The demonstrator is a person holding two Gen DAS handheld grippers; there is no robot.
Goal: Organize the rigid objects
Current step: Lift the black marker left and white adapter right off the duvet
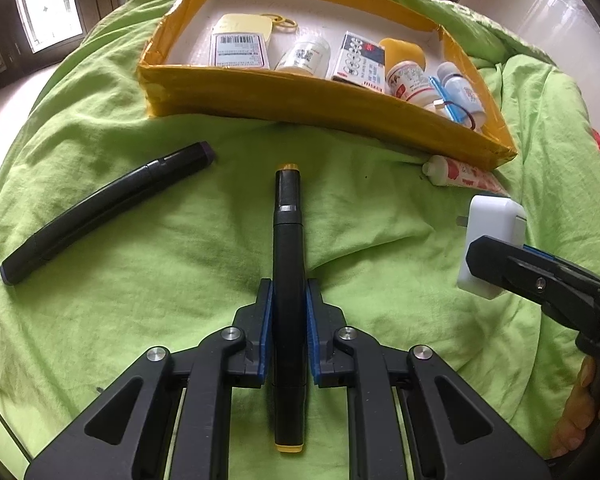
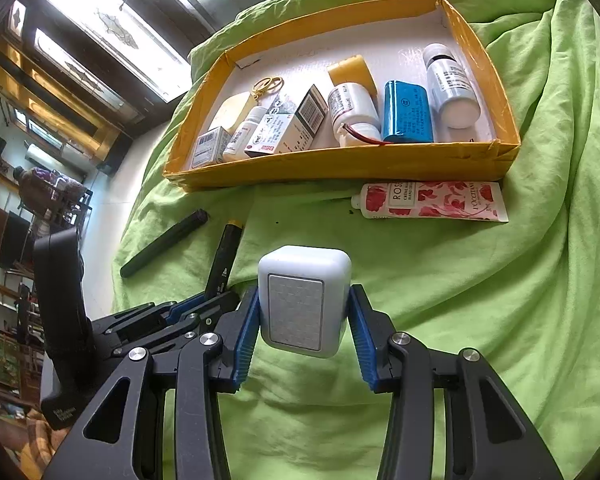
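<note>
Two claws loaded: your left claw point(image 1: 288, 320) pinches black yellow-capped marker pen point(image 1: 287, 240) above green bedsheet point(image 1: 180, 280); your right claw point(image 2: 304, 320) clamps white rectangular plug adapter point(image 2: 302, 300), held off bed near yellow cardboard tray point(image 2: 340, 164). Second black purple-capped marker point(image 1: 100, 212) lies on sheet.

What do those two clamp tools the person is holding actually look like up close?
Both look alike. The left gripper and right gripper are matte black frames of angular linked bars with triangular cut-outs, joined by round silver pins. Each finger ends in a ribbed blue pad. In the right wrist view the left one has a chunky black pistol-style handle with small white lettering near its base. No cables show.
</note>
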